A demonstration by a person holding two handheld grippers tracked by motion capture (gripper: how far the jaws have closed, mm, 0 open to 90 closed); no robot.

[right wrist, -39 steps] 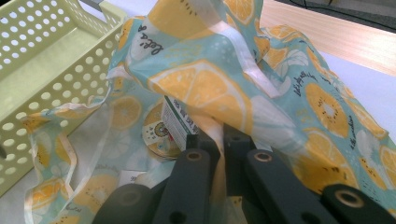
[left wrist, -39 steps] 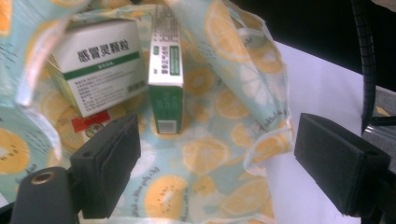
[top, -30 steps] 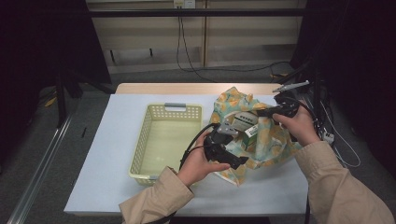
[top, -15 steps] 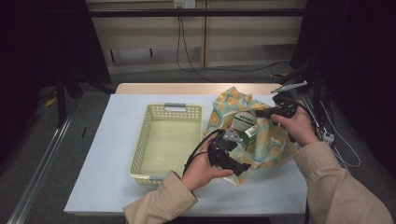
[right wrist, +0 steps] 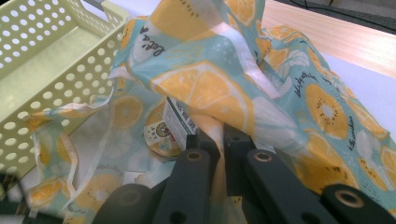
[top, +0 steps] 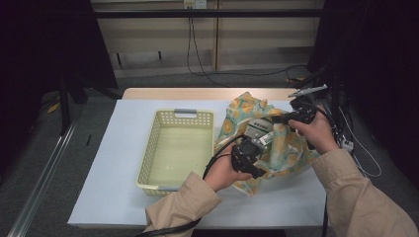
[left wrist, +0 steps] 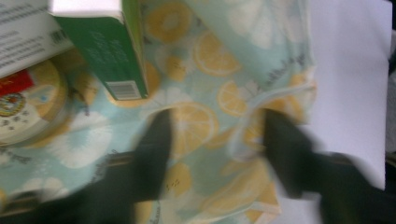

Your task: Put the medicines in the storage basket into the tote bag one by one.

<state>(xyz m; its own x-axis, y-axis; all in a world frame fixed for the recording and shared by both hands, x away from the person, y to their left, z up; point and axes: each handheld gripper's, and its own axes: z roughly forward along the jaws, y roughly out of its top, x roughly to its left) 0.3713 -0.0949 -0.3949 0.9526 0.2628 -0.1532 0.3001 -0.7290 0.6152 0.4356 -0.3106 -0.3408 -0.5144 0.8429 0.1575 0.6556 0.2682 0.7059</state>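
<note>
Beside basket (top: 174, 148), bag's hem (left wrist: 261, 100)

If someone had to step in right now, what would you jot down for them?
Right gripper: jaws shut on the bag, holding its edge up.
Left gripper: jaws have just been closing around the bag's near hem; pads not clearly pressing yet.
Inside the bag: a green box and a round tin.
Basket beside the bag holds nothing.
Left: get the items out, probably into the basket.
</note>
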